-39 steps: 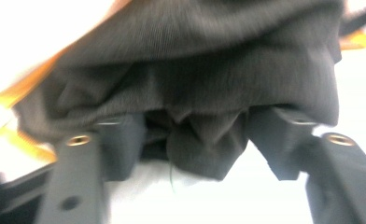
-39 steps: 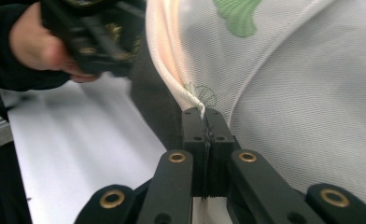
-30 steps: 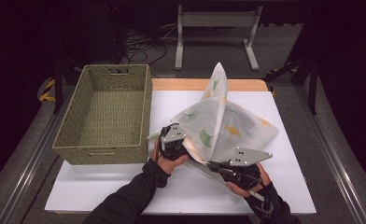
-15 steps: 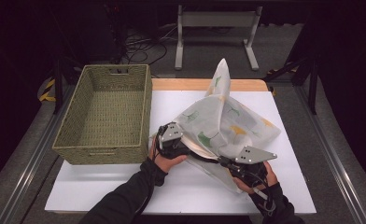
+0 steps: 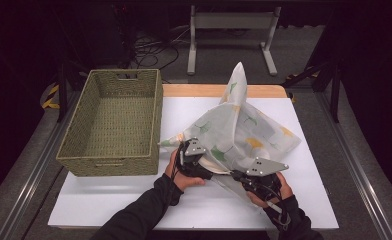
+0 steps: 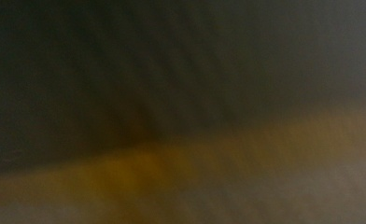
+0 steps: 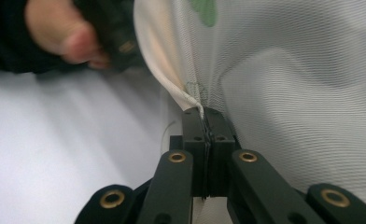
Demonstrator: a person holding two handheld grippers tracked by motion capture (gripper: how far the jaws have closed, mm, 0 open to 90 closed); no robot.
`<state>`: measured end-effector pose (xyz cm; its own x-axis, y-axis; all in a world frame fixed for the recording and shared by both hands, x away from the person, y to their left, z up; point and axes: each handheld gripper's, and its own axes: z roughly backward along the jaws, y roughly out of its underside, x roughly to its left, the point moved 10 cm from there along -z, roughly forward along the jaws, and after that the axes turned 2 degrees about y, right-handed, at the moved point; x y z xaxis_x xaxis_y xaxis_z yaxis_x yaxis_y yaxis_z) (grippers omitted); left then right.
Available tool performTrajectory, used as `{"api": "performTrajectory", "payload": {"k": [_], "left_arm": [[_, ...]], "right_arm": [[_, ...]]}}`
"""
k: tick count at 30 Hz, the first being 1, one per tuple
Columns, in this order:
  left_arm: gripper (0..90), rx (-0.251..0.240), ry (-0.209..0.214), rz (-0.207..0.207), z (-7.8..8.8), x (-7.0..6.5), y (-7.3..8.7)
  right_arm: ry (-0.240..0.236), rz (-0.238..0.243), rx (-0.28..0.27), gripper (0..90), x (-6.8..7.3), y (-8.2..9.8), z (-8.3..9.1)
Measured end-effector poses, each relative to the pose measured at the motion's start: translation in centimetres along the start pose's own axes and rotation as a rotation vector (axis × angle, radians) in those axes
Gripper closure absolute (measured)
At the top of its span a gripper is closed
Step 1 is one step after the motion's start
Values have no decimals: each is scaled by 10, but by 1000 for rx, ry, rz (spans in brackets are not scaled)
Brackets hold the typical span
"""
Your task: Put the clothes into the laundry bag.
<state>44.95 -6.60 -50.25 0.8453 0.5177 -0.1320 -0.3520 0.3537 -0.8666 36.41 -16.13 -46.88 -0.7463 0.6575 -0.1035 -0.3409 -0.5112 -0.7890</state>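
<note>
A thin, translucent white cloth printed with green and yellow leaf shapes point(image 5: 239, 132) lies heaped on the white tabletop point(image 5: 109, 197), just to the right of the empty rectangular woven green basket point(image 5: 115, 122); its nearest corner touches the basket's right wall and one fold stands up in a peak at the far side.

The right gripper point(image 7: 204, 112) sits at the cloth's near edge, farther from the basket. Its two black jaws are pressed flat together, pinching the hemmed edge of the cloth between them.

The left gripper point(image 5: 194, 157) is at the cloth's near left edge, close to the basket's front right corner. Its jaws have just been opening. Its own view is a dark, brownish blur, so whether any cloth lies between the jaws cannot be told; they seem to have let go.
</note>
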Motion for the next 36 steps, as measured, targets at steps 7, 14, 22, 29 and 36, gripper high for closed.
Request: {"api": "performTrajectory", "payload": {"k": [7, 14, 22, 29, 36], "left_arm": [[740, -54, 11, -31, 4, 5, -13], [816, -113, -23, -98, 32, -7, -29], [824, -220, -62, -239, 102, -47, -63], [821, -265, -57, -284, 114, -64, -76], [809, -84, -105, -355, 63, -32, -20]], "right_arm": [[-58, -11, 20, 896, 10, 4, -10], [-122, 18, -22, 896, 31, -13, 3], [-203, 83, -129, 896, 67, -45, 45], [-182, 131, -201, 896, 75, -65, 78], [-101, 80, -48, 896, 40, -26, 42]]}}
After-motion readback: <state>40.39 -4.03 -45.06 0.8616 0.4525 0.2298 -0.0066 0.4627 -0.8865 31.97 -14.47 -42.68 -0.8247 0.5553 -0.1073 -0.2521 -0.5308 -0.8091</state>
